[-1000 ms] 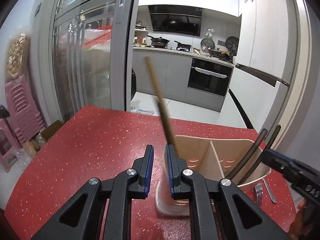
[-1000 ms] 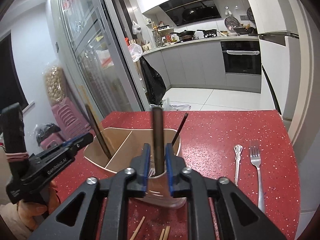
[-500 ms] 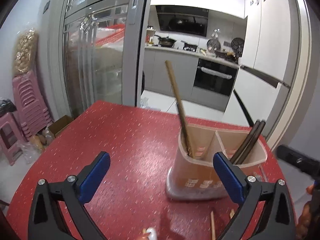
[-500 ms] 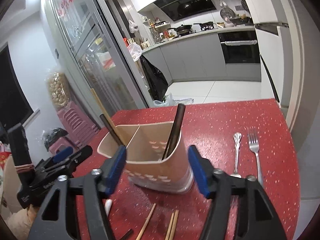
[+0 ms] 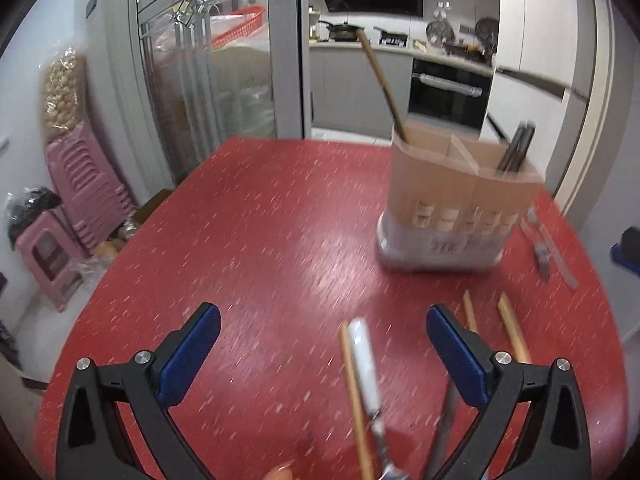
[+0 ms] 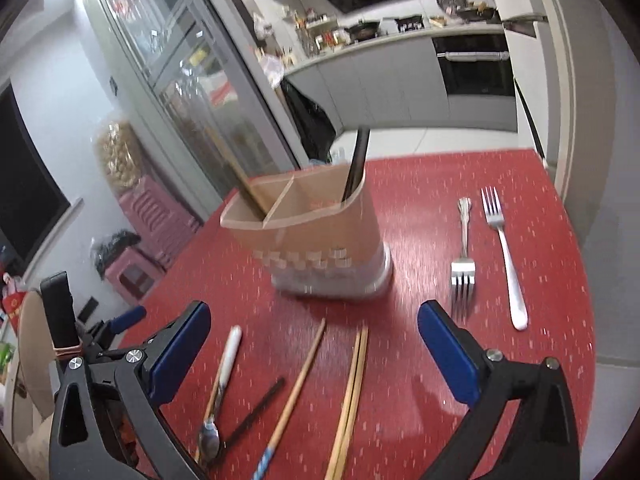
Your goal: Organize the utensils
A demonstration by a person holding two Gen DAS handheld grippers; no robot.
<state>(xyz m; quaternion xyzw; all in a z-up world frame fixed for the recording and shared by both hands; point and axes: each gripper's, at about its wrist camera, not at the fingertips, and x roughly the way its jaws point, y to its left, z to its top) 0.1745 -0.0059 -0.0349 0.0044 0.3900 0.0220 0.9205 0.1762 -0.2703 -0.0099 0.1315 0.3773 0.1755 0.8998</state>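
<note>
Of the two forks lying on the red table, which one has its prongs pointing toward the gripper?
The shorter fork, nearer the utensil holder; the longer fork beside it points its prongs away.

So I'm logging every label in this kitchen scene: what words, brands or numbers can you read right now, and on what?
No text is legible.
Utensil holder: dark print on its pale base, too blurred to read.
Glass door: red characters, too blurred to read.
Left gripper: no lettering can be made out on its body.
</note>
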